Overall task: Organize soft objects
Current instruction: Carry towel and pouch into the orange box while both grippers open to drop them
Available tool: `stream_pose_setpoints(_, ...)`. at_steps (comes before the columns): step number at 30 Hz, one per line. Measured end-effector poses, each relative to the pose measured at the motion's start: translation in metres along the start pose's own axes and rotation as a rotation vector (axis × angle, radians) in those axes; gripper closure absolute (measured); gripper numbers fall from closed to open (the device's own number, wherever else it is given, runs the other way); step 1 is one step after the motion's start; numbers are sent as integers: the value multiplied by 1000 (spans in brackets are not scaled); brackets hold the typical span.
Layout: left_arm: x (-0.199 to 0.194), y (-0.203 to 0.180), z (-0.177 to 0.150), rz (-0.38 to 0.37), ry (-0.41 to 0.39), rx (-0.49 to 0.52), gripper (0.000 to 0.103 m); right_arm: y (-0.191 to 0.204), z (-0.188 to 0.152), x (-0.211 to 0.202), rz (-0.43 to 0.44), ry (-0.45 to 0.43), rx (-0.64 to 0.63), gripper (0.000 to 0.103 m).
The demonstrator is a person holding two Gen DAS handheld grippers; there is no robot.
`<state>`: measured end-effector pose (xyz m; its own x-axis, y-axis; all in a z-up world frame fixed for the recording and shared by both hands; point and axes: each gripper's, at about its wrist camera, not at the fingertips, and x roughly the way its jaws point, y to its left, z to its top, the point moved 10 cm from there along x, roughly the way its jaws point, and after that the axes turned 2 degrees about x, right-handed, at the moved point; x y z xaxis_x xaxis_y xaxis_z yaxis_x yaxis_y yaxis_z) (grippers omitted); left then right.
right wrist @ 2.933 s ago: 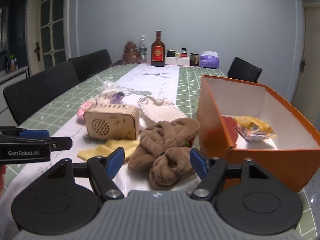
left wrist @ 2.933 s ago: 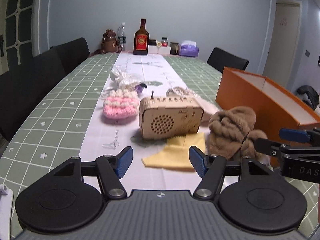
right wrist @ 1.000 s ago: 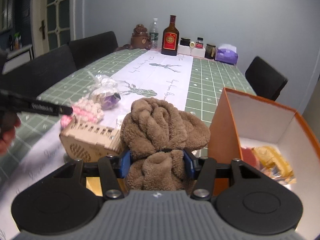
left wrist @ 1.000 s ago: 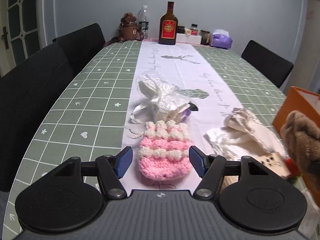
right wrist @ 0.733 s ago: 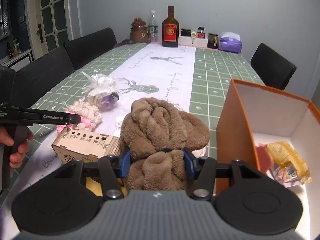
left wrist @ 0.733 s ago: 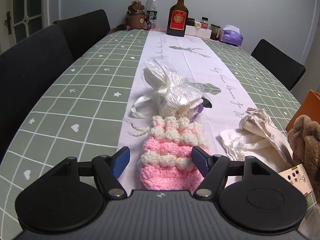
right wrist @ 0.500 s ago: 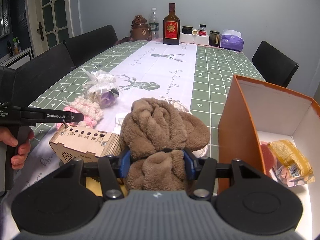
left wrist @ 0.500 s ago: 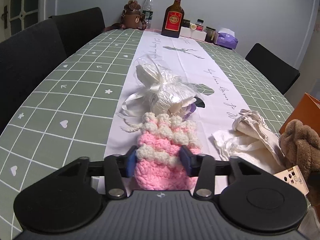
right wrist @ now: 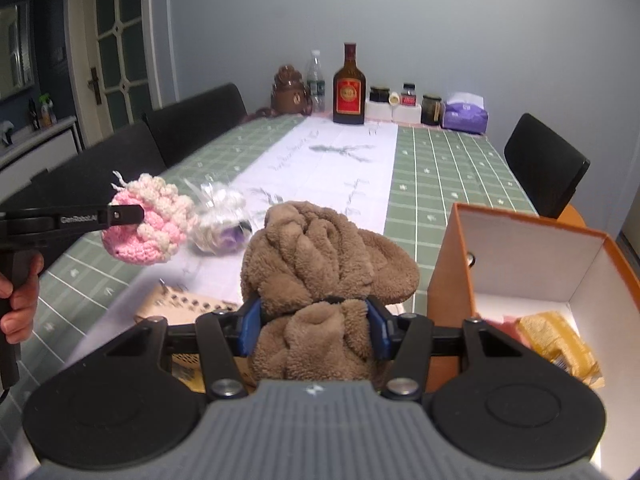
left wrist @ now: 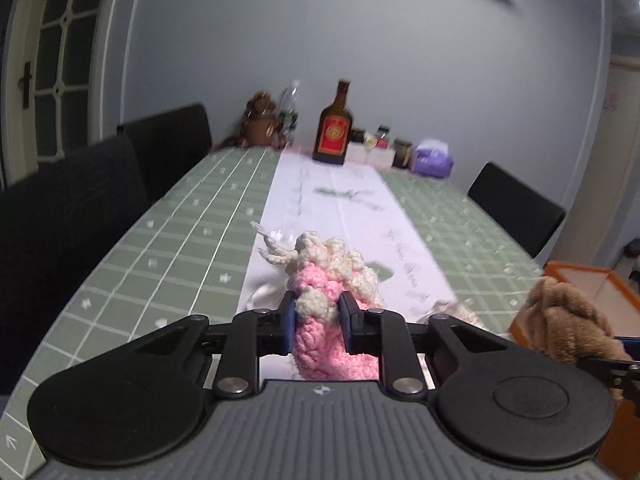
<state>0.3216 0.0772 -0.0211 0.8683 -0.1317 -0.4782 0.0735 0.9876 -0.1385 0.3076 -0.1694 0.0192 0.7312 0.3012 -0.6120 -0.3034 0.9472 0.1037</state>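
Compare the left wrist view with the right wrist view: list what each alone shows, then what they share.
Left wrist only: the left hand-held gripper from behind, its jaws just closed on the pink pouch.
Right wrist only: the orange box's inside with a yellow packet, the wooden radio, and a hand.
Both: the pouch, the brown plush and the bottle.

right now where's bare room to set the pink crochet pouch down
Free: the orange box floor beside the yellow packet, and the white runner before the brown bottle. Crowded: near the wooden box and wrapped bundle.
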Motion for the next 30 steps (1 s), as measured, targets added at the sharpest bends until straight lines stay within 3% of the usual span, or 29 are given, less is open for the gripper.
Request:
stream_pose_setpoints(8,-64,-59,45,-103,-105,58,78,-13,32,-57,77,-53,67,50)
stream_pose_setpoints(15,-92,-145,52,-268,-116,126,78,-51,46,-112,51,-70,101,50)
stream_pose_setpoints(22,-77,-241,22,-424,14,231,78,-118,24,-140,-85,3,106,50)
stream_pose_setpoints(27,-45,-298,-20,-454,182,355,78,-169,-15,-123,-151,168,108,50)
stream_pose_setpoints(30,-30,-319,-43,-418,242,451,78,-192,-35,-107,-172,258,107,50)
